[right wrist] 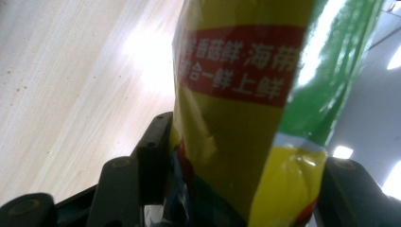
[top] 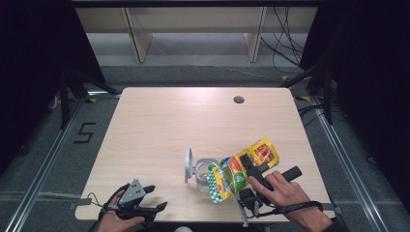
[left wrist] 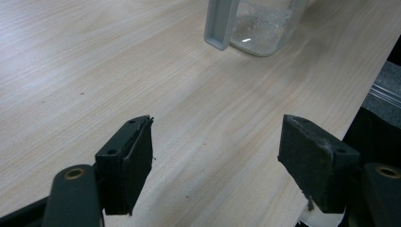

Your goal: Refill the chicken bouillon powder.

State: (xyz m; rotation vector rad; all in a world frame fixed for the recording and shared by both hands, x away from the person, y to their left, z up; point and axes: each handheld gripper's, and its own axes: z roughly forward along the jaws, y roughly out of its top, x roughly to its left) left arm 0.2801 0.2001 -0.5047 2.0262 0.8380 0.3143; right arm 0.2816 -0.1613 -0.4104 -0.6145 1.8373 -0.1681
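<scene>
A yellow and green snack packet (top: pixel 231 176) (right wrist: pixel 236 118) is tilted over the front right of the table, beside a clear plastic container (top: pixel 204 175) (left wrist: pixel 265 28). The container's grey lid (top: pixel 187 165) (left wrist: pixel 221 23) stands up at its left side. My right gripper (top: pixel 245 166) (right wrist: pixel 241 179) is shut on the packet, one jaw pressing on each side of it, and the packet hides what lies beyond. At the front left edge my left gripper (top: pixel 155 196) (left wrist: pixel 215 142) is held low over bare wood, open, with nothing between its jaws and the container some way ahead of it.
The light wooden table (top: pixel 193 121) has a round cable hole (top: pixel 238 100) at the back right. Its front edge runs close under both hands. Dark floor, rails and cables surround the table, and wooden shelf legs stand behind it.
</scene>
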